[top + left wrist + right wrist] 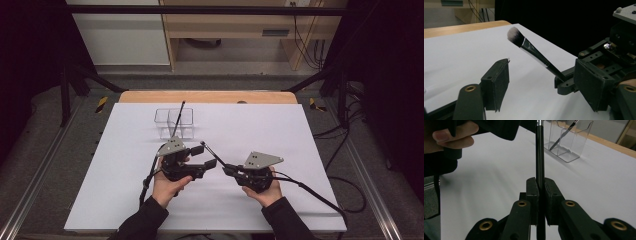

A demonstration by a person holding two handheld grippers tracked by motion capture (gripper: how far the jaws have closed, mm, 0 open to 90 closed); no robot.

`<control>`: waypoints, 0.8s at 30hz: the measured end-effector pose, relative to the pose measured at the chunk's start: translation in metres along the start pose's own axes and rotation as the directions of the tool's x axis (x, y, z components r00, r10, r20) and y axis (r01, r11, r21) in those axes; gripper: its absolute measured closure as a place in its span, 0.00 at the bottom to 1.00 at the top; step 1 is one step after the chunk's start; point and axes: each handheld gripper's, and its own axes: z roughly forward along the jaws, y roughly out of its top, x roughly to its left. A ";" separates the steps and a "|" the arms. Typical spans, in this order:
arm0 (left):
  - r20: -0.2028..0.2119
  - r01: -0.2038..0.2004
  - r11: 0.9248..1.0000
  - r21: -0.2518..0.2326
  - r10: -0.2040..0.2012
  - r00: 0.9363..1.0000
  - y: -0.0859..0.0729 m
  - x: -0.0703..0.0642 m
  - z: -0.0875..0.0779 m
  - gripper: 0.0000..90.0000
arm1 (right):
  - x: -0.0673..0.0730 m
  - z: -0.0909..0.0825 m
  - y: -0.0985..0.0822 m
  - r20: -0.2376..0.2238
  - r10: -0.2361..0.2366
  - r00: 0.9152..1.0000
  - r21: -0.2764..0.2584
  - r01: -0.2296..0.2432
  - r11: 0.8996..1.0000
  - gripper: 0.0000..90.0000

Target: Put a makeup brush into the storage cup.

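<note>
R gripper (pixel 226 170) is clamped on the black handle of a makeup brush (pixel 534 51); in the right gripper view the handle (pixel 539 157) runs straight up between the two pads, both pressed against it. In the high view the brush slants from that gripper toward 11 o'clock, tip near the L gripper (pixel 209 155). L gripper's jaws stand apart w/ nothing pinched; in its own view the brush head, white-grey bristles above a silver ferrule, hangs in the air between and beyond the two pads, touching neither. The R gripper sits at abt 3 o'clock in that view, holding the handle's low end.

Both grippers are held over the white sheet (pixel 280 130) on the table, near its 6 o'clock edge, L hand (pixel 167 185) and R hand (pixel 265 192) under them. A clear 2-compartment holder (pixel 173 123) stands at abt 12 o'clock from the L gripper, well apart, w/ one dark stick-like item leaning in it; can't tell which compartment.
</note>
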 end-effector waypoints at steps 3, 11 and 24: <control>0.010 0.001 1.000 0.003 -0.001 1.000 0.000 0.000 0.002 0.38 | 0.001 0.001 0.000 -0.003 -0.001 1.000 0.002 0.001 1.000 0.93; 0.030 0.006 1.000 0.000 -0.006 1.000 -0.002 -0.002 0.003 0.50 | 0.002 0.002 0.000 -0.016 -0.002 1.000 0.000 0.002 1.000 0.93; 0.039 0.021 1.000 0.000 -0.021 0.999 -0.004 -0.002 0.004 0.68 | 0.004 0.005 -0.001 -0.025 -0.006 1.000 0.004 0.006 1.000 0.93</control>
